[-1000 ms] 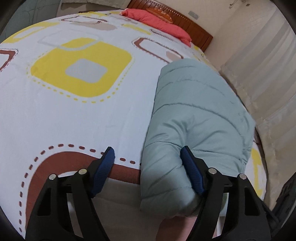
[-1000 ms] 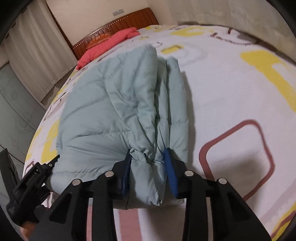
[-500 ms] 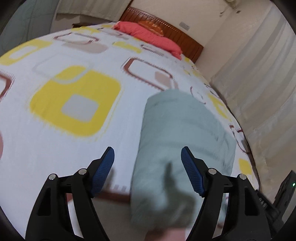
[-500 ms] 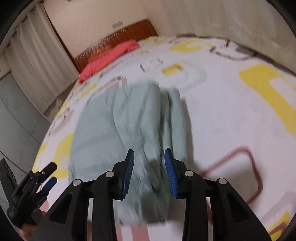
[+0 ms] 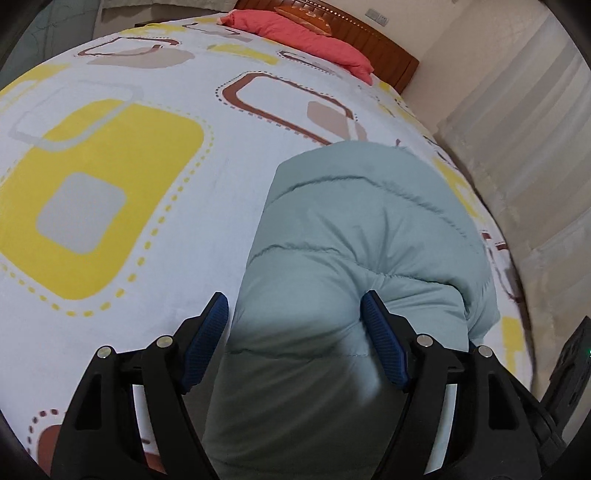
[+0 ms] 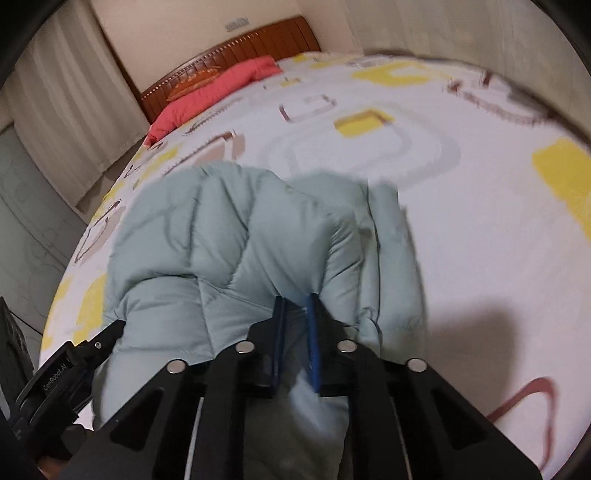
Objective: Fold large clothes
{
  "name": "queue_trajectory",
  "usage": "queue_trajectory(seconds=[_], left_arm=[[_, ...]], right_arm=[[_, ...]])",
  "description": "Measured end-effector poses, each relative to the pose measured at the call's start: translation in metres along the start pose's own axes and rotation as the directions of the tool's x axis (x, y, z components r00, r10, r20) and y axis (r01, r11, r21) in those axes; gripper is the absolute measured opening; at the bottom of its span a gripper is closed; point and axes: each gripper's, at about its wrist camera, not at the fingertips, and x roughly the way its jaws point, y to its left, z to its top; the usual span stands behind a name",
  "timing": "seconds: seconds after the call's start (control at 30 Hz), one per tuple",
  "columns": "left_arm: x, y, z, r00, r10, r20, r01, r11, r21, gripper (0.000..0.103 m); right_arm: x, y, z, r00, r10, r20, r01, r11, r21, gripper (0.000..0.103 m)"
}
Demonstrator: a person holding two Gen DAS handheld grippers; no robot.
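Note:
A pale blue-green quilted puffer jacket (image 5: pixel 362 236) lies folded in a thick bundle on the bed; it also shows in the right wrist view (image 6: pixel 236 243). My left gripper (image 5: pixel 295 332) is open, its blue pads on either side of the bundle's near end without pinching it. My right gripper (image 6: pixel 297 317) is shut on a fold of the jacket near its right side. The left gripper's body (image 6: pixel 59 373) shows at the lower left of the right wrist view.
The bed sheet (image 5: pixel 129 166) is white with yellow and brown rounded squares. A red pillow (image 5: pixel 303 35) and wooden headboard (image 6: pixel 236 48) are at the far end. Curtains (image 5: pixel 524 122) hang close along the bed's right side.
The right gripper's jaws have closed onto a fold of the jacket. The left gripper has moved forward so the bundle's near end lies between its open pads.

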Motion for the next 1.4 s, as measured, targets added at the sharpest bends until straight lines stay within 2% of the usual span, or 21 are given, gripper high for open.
queue_trajectory(seconds=[0.4,0.6,0.67,0.7,0.73,0.77,0.83,0.9,1.0,1.07,1.13,1.27,1.3,1.33,1.37,1.4], left_arm=[[0.006,-0.003,-0.002,1.000,0.025,-0.005,-0.025,1.000,0.016,0.075],[-0.011,0.003,0.005,1.000,0.020,-0.008,-0.020,0.999,-0.028,0.074],[-0.018,0.006,0.008,1.000,0.013,0.004,-0.013,0.999,-0.048,0.075],[-0.020,0.009,0.010,1.000,0.008,0.007,-0.007,0.998,-0.063,0.075],[-0.021,0.011,0.012,1.000,0.001,0.010,0.000,0.997,-0.076,0.080],[-0.022,0.015,0.013,1.000,-0.007,0.015,0.008,0.995,-0.096,0.083],[-0.024,0.024,0.016,0.999,-0.015,0.029,0.019,0.989,-0.145,0.088],[-0.022,0.034,0.017,0.998,-0.054,0.033,0.060,0.979,-0.196,0.091],[-0.007,0.040,0.017,0.993,-0.117,-0.030,0.107,0.965,-0.241,0.092],[0.006,0.043,0.014,0.981,-0.176,-0.084,0.148,0.951,-0.270,0.094],[0.009,0.043,0.013,0.979,-0.192,-0.070,0.167,0.949,-0.266,0.097],[0.017,0.034,0.011,0.969,-0.234,-0.076,0.212,0.951,-0.226,0.101],[0.019,0.031,0.011,0.964,-0.253,-0.084,0.230,0.949,-0.217,0.101],[0.022,0.026,0.011,0.949,-0.298,-0.103,0.274,0.941,-0.200,0.100],[0.023,0.025,0.010,0.944,-0.311,-0.110,0.286,0.938,-0.195,0.092],[0.023,0.022,0.009,0.945,-0.307,-0.111,0.283,0.940,-0.189,0.084]], right_arm=[[-0.002,0.003,-0.006,0.999,-0.043,0.010,0.043,0.999,-0.012,0.007],[-0.021,0.008,-0.006,0.999,-0.033,0.031,0.032,0.999,0.006,0.012],[-0.030,0.004,-0.006,0.999,-0.016,0.048,0.015,0.999,0.028,0.019],[-0.033,0.002,-0.005,0.998,-0.009,0.054,0.007,0.999,0.040,0.039],[-0.038,-0.001,-0.005,0.998,-0.008,0.067,0.004,0.998,0.059,0.068],[-0.042,-0.005,-0.006,0.996,-0.015,0.086,0.008,0.997,0.076,0.076],[-0.047,-0.011,-0.006,0.993,-0.030,0.115,0.020,0.995,0.094,0.076],[-0.043,-0.016,-0.004,0.994,-0.032,0.104,0.021,0.994,0.104,0.077],[-0.029,-0.029,-0.005,0.998,-0.020,0.056,0.012,0.990,0.142,0.077],[-0.017,-0.037,-0.008,1.000,0.000,0.018,-0.003,0.986,0.166,0.079],[-0.008,-0.046,-0.013,0.999,0.052,0.006,-0.052,0.977,0.206,0.086],[-0.008,-0.042,-0.016,0.996,0.088,0.032,-0.093,0.980,0.174,0.088],[-0.006,-0.040,-0.017,0.993,0.119,0.028,-0.122,0.979,0.164,0.086],[-0.003,-0.039,-0.018,0.987,0.159,0.017,-0.160,0.973,0.166,0.084],[-0.003,-0.037,-0.019,0.986,0.163,0.027,-0.165,0.972,0.169,0.080],[-0.003,-0.036,-0.020,0.985,0.169,0.037,-0.173,0.971,0.164,0.062]])
